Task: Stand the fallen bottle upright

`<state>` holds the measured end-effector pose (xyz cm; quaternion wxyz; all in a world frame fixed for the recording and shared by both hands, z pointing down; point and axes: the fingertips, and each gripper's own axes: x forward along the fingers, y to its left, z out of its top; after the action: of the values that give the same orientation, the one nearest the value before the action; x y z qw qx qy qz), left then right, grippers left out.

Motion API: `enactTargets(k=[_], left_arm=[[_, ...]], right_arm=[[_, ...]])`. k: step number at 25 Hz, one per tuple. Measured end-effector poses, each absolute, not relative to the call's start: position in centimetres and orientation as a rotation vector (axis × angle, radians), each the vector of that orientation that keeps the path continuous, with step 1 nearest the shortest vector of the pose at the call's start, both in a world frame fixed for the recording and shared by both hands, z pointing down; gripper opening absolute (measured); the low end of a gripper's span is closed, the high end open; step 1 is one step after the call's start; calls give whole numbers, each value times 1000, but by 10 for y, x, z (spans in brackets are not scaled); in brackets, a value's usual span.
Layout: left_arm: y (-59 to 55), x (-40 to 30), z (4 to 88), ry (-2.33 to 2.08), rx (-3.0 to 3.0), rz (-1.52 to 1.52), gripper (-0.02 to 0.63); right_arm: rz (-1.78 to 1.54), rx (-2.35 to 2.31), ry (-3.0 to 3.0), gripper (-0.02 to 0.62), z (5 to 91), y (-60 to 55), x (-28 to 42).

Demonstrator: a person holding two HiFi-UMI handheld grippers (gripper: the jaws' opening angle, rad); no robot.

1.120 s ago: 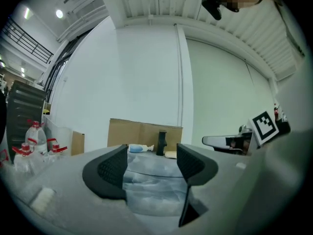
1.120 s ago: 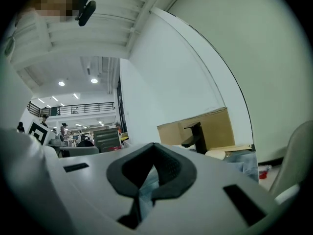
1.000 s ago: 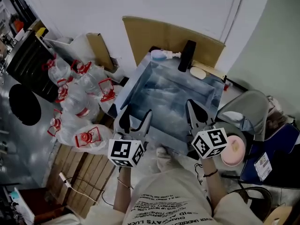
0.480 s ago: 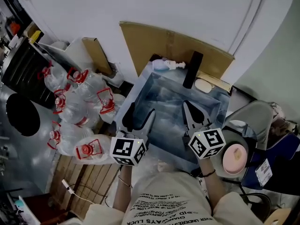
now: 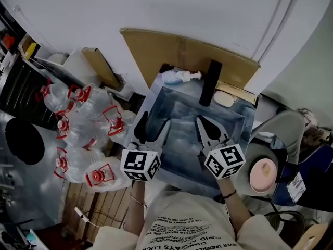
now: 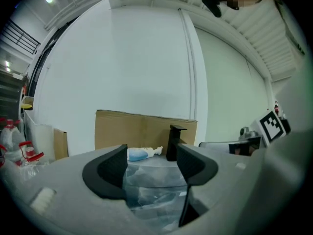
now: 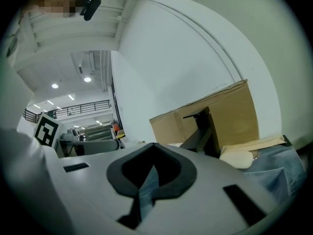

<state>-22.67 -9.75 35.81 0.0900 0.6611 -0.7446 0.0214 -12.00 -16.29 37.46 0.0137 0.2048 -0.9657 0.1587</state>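
Observation:
The fallen bottle [image 5: 177, 77] is white and pale blue with a pump top. It lies on its side on the sink's back-left rim, left of the black faucet [image 5: 209, 82]. My left gripper [image 5: 151, 126] hovers over the basin's near-left part with its jaws apart and nothing between them. The left gripper view frames the bottle [image 6: 142, 153] and faucet [image 6: 173, 142] beyond my left gripper [image 6: 149, 164]. My right gripper [image 5: 205, 125] hangs over the basin's near-right part. In the right gripper view, my right gripper [image 7: 153, 147] has its tips together and holds nothing. Both grippers are well short of the bottle.
The plastic-lined sink basin [image 5: 237, 121] has a cream soap bar [image 5: 223, 99] on its back-right rim. A cardboard sheet [image 5: 182, 48] leans on the wall behind. Clear water jugs with red caps [image 5: 86, 121] crowd the floor at left. A pink-lidded container [image 5: 261, 174] sits at right.
Both grippers have moved a little farther over the basin toward the faucet side, and the head view has shifted. The jaws look unchanged and the bottle has not moved.

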Motion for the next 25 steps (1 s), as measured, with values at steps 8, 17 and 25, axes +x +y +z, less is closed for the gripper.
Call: enactTargets(k=[8,17,25], left_arm=[[-129,-241,356,-2189,2054,175,302],[-176,-258,365,-2063,2170,238,302],[-227,-272,382,-1880,2342,467,302]], right_arm=[[507,668,-2987,3,383,-164,-126],[510,791,-2934,3,392,-177,-138],[514,894,-2864,3,410,-180,-152]])
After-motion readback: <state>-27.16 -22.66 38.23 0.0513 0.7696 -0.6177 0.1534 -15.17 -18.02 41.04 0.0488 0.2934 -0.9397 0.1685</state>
